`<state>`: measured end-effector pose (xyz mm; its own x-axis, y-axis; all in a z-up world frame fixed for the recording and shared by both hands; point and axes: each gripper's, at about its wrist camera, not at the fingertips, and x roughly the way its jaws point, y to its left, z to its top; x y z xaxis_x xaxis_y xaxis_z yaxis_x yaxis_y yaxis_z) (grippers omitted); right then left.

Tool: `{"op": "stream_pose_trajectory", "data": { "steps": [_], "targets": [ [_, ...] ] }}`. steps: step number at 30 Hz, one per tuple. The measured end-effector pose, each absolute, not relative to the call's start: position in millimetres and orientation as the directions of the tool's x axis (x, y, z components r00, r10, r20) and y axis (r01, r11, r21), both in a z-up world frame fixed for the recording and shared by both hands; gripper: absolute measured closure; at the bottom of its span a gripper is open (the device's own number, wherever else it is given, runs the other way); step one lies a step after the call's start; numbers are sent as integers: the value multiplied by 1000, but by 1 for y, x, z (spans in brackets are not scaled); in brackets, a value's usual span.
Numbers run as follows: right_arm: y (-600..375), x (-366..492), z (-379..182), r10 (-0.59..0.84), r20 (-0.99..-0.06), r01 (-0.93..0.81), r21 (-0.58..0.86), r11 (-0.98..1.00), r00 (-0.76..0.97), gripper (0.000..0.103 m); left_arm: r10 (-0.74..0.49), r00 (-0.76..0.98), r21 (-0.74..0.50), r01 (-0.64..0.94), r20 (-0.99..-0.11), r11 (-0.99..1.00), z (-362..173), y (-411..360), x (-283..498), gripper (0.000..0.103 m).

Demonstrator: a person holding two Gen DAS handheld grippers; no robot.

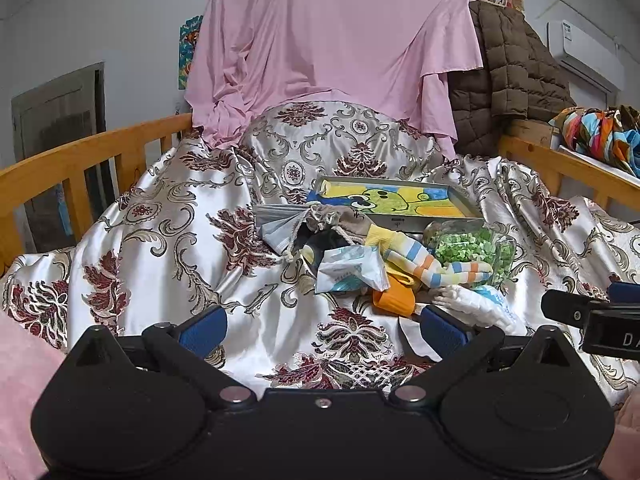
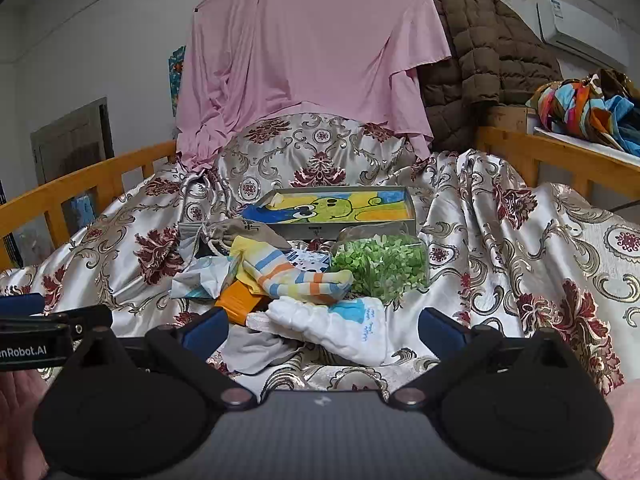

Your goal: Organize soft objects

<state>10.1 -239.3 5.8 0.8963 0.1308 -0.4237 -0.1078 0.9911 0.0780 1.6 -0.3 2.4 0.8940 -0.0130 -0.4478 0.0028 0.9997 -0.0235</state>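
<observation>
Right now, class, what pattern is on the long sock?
The sock has blue, orange and yellow stripes, clearest in the right wrist view.

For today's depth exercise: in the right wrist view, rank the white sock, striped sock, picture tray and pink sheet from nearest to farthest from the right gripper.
1. White sock, right between the fingers.
2. Striped sock, just behind.
3. Picture tray, mid-bed.
4. Pink sheet, draped at the back.
</observation>
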Motion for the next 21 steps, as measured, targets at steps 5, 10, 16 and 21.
{"op": "stream_pose_trajectory", "data": {
  "steps": [5, 10, 16, 21],
  "targets": [
    [-240, 9, 5, 129, -436, -105, 80, 991, 891, 0, -34, 893, -60, 8, -449, 998, 3, 1, 7, 1],
    [-240, 18, 2, 128, -463, -101, 83, 991, 877, 0, -64, 876, -92, 23, -477, 996, 2, 2, 23, 1],
    [-241, 34, -1, 136, -490, -100, 99, 990, 861, 0, -103, 848, -112, 52, -520, 992, -3, 4, 46, 1],
    [-247, 53, -4, 120, -517, -70, 117, 991, 848, 0, -159, 811, -83, 136, -563, 987, -9, -3, 73, 1]
  ]
}}
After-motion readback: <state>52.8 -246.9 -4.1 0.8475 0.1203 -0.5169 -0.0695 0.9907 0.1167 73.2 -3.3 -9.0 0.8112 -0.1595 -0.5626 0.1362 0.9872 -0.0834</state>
